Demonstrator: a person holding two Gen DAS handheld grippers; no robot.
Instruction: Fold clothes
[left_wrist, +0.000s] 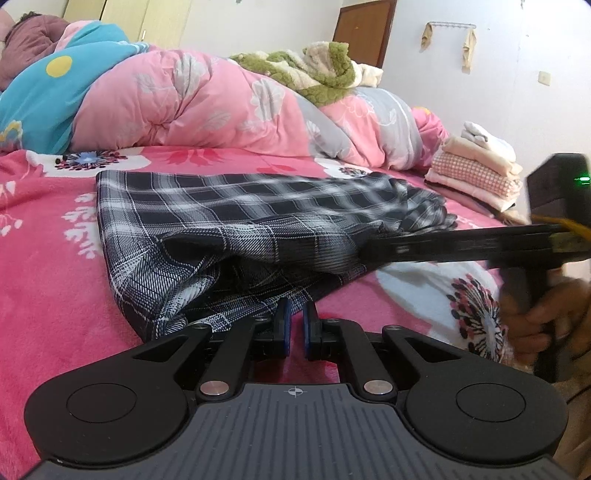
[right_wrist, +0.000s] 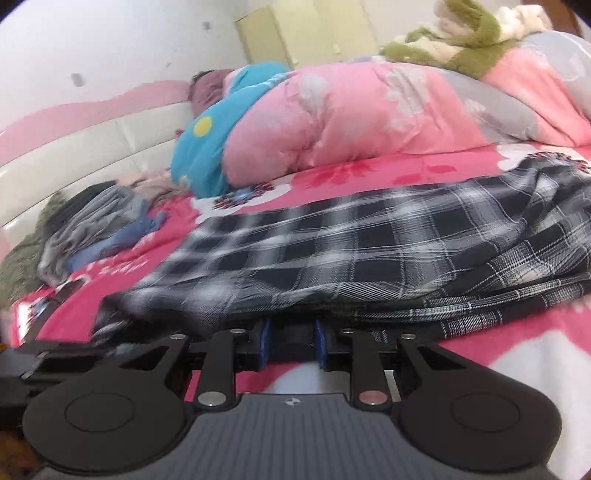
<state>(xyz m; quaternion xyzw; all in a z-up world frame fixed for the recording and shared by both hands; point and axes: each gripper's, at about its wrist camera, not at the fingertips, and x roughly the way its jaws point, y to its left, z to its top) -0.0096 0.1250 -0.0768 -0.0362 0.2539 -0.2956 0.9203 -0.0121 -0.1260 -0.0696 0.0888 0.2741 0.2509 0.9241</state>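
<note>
Plaid garment (left_wrist: 236, 229) lies on the pink bedspread (left_wrist: 48, 295), near layer doubled over, so a fold looks in hand. Left gripper (left_wrist: 294, 328): narrow gap, nothing held, at garment's near edge. Right gripper (right_wrist: 291, 341): jaws apart, garment hem draped over tips; grip unconfirmed. Next: pinch hem squarely, align edges. Folded stack (left_wrist: 476, 166) beyond the garment. No containers seen.

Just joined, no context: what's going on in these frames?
A person with a gripper in each hand is folding a black-and-white plaid garment on a bed with a pink floral sheet. The right tool sits at the garment's near edge, jaws apart, cloth draped over the tips. The left tool is at a nearer corner, jaws nearly closed, apparently holding nothing. A stack of folded clothes sits at the far side.
</note>
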